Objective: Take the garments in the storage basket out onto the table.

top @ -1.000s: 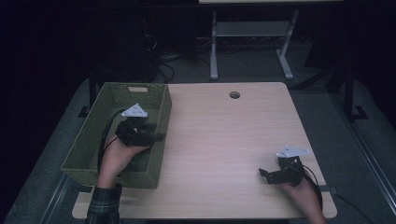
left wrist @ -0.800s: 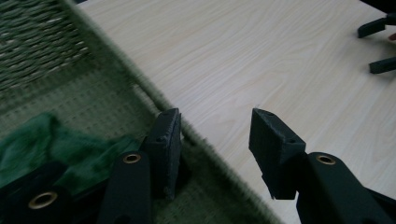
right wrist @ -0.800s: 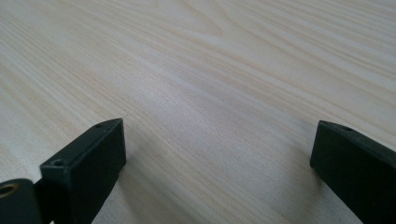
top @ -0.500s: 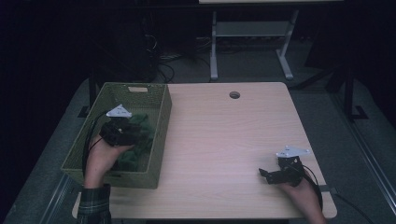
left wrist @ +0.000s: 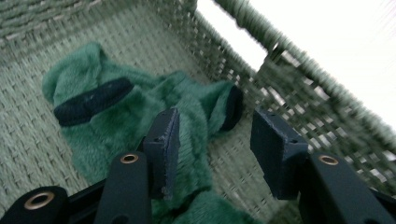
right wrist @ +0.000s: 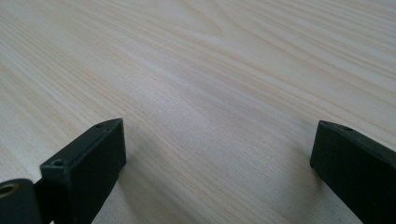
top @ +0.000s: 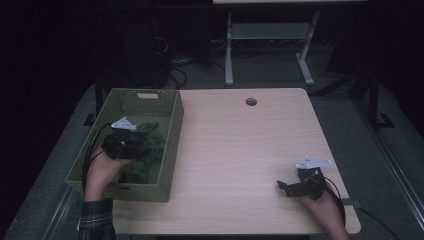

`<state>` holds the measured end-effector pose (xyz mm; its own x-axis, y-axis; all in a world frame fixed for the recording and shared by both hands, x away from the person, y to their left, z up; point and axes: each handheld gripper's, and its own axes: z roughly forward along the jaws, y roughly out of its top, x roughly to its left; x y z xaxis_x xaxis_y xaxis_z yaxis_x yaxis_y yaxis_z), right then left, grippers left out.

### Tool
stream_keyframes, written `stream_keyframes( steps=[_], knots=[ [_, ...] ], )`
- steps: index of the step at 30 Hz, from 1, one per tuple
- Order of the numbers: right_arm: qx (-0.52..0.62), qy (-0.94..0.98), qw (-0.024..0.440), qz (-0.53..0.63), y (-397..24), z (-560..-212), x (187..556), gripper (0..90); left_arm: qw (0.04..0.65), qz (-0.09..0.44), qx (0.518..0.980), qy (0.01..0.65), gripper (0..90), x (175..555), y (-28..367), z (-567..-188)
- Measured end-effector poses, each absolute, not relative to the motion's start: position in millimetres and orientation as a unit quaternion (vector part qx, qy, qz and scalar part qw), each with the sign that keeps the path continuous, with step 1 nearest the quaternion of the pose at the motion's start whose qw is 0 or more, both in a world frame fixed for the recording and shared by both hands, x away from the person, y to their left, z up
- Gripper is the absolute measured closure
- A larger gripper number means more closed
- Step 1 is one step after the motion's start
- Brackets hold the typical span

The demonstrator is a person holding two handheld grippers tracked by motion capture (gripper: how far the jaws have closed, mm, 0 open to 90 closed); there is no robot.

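A green fleece cloth (top: 152, 150) with dark trim lies crumpled in the woven green basket (top: 172, 125) at the table's left. My left gripper (top: 142, 145) is down inside the basket just above the cloth (left wrist: 107, 126). Its jaws have just been closing partway, and the left gripper (left wrist: 212, 135) stands open, with the cloth under the left pad and basket weave behind the gap; neither pad presses on anything. My right gripper (top: 284, 187) rests low over the wooden table (top: 240, 150) at the front right, and the right gripper (right wrist: 215, 154) is wide open with bare wood between its jaws.
The basket's wall (left wrist: 299, 79) rises close to the left gripper's right jaw. A round cable hole (top: 251, 102) sits near the table's far edge. A white metal stand (top: 265, 35) is on the floor behind the table.
My left hand has moved left and down, deeper into the basket toward the green cloth. The right hand has stayed put.
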<state>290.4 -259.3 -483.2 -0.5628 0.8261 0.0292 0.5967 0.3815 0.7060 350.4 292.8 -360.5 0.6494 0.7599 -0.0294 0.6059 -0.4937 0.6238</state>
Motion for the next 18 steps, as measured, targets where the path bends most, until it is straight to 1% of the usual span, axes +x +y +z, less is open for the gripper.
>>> stream_keyframes(
  steps=[18],
  knots=[
    [0.437,0.814,0.167,0.344,-259.3,-483.2,290.4,3.1,0.262,0.125,0.870,0.399,49.2,362.4,300.1,-390.0]
  ],
)
